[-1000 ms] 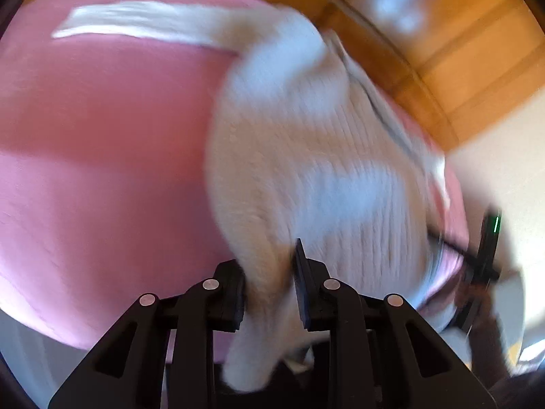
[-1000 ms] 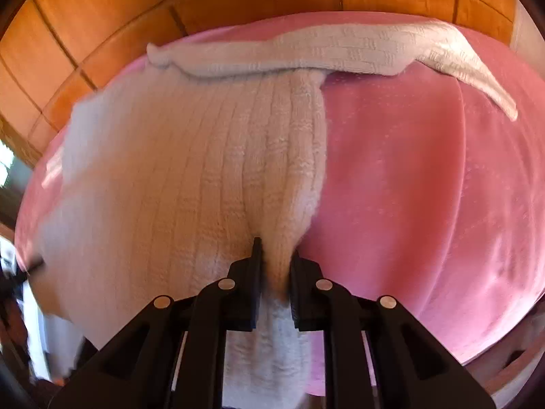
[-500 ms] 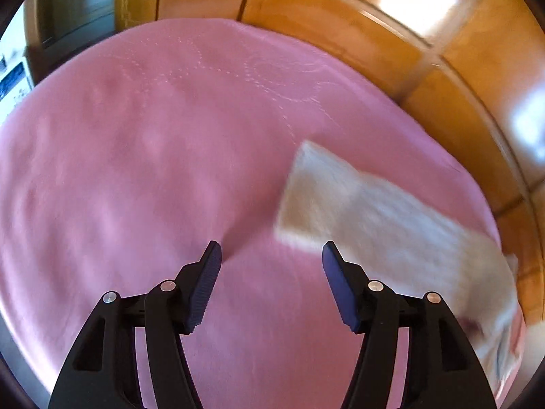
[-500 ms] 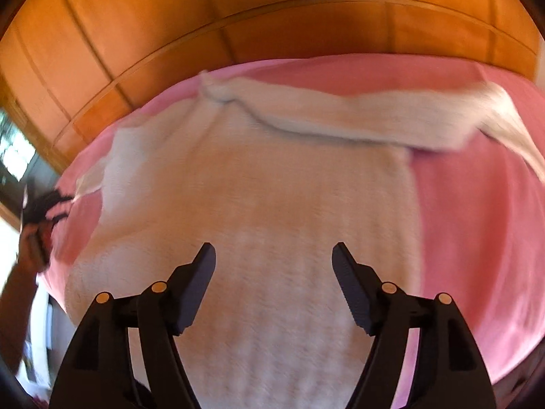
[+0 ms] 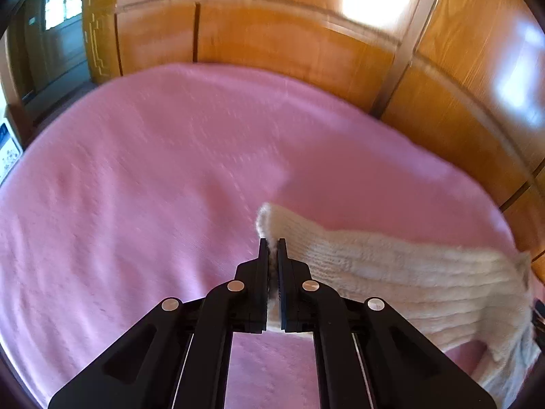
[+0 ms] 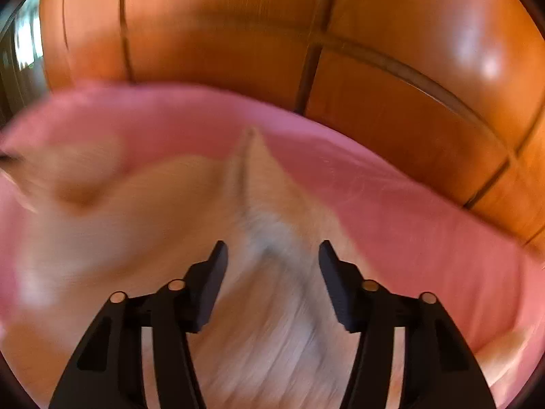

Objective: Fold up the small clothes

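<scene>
Cream ribbed-knit sweater (image 5: 391, 272) on pink plush blanket (image 5: 136, 204): fold in progress, early to middle stage by the look of it.

Your left black two-finger gripper (image 5: 272, 248) is pinched tight on the cuff end of a sleeve, lower centre of the left view; the sleeve trails to the lower right, lifted off the blanket. Your right black two-finger gripper (image 6: 272, 255) stands wide apart and holds nothing, poised over the blurred sweater body at lower centre of the right view. The sleeve is not yet laid across the body; later folds seemingly remain. Knit: soft, fuzzy, ridged, limp. Blanket: velvety, faintly quilted. Glossy orange wood panelling (image 5: 306, 51) fills the upper frame.
</scene>
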Motion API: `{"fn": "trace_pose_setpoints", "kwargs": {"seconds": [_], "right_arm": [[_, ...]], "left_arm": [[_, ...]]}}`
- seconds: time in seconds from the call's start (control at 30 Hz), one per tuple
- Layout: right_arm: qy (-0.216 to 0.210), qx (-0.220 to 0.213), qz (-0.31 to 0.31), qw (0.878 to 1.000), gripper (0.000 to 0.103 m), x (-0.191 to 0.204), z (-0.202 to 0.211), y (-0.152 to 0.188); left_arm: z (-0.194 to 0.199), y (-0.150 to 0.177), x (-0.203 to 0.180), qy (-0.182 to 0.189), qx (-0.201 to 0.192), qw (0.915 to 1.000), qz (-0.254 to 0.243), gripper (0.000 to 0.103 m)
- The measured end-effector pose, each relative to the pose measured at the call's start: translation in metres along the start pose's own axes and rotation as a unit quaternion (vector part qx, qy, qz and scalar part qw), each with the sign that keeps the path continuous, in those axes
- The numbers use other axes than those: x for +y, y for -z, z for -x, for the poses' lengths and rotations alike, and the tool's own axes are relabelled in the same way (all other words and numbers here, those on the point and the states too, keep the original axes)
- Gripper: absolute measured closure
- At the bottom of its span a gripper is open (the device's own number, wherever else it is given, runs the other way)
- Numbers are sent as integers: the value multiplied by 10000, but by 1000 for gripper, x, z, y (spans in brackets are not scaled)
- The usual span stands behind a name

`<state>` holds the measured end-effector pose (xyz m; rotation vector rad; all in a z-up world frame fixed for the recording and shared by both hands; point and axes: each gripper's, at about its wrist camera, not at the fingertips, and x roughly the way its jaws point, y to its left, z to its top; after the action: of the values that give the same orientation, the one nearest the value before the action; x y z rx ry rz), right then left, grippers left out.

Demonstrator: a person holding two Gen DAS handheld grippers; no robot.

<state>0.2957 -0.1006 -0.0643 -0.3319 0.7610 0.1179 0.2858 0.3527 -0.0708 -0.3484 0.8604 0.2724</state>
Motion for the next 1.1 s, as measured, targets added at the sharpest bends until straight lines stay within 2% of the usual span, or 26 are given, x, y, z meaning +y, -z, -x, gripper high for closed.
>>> {"fn": "trace_pose_setpoints", "kwargs": {"seconds": [0.03,0.07,0.1,0.17,0.2,0.3,0.4,0.47,0.5,0.53,0.6,0.63,0.67,0.7,0.8,0.83,0.87,0.93,1.0,1.07,1.1], "right_arm": [[220,144,173,9995,71,1,-13,-3],[437,280,328,9981,95,-2,-24,-7],[543,278,337,9976,95,-5,-28,-12],[663,20,-89,9978,97,-32,-23,-27],[681,-105,-333,9971,97,-47,-19,-35],[747,-277,-840,9933,98,-82,-21,-50],[980,-111,-1072,9893,98,-98,-46,-48],[988,179,-1175,9880,98,-100,-72,-38],[974,283,-1152,9881,98,-100,-79,-35],[903,381,-1099,9891,98,-97,-85,-30],[968,194,-929,9908,95,-91,-75,-22],[930,149,-955,9910,81,-93,-69,-20],[866,104,-1025,9909,50,-95,-62,-19],[756,8,-1104,9910,38,-97,-54,-19],[370,-311,-1076,9930,35,-94,-23,-26],[237,-438,-1009,9937,35,-90,-11,-31],[32,-560,-935,9940,34,-83,-1,-36],[-461,-693,-802,9933,34,-71,12,-47],[-1137,-675,-659,9890,31,-50,17,-63],[-1643,-560,-543,9833,31,-28,11,-76],[-1873,-421,-395,9806,31,-13,3,-84]], "left_arm": [[9,-1,2,-11,-111,9999,-12,100],[23,-5,8,-64,-307,9995,-15,100],[36,-8,12,-134,-500,9987,2,100],[60,-10,25,-292,-827,9961,67,100],[75,-15,37,-481,-1067,9930,139,100],[90,-25,61,-1046,-1377,9845,284,100],[86,-17,83,-1546,-1304,9787,364,100],[73,5,87,-1962,-1069,9747,70,100],[67,15,87,-2026,-926,9749,-45,100],[62,28,86,-1927,-681,9787,-166,100],[66,60,80,-1785,-454,9816,-510,100],[69,76,82,-1691,-306,9833,-593,100],[71,87,86,-1579,-161,9859,-528,100],[73,102,94,-1383,87,9895,-412,100],[86,114,109,-1297,113,9915,-61,93],[94,112,118,-1293,89,9913,234,80],[104,108,127,-1295,-32,9902,519,74],[125,98,131,-1237,-383,9885,784,71],[136,81,122,-1022,-635,9898,768,69],[136,62,98,-560,-747,9942,538,57],[133,57,85,-379,-751,9957,381,57]]}}
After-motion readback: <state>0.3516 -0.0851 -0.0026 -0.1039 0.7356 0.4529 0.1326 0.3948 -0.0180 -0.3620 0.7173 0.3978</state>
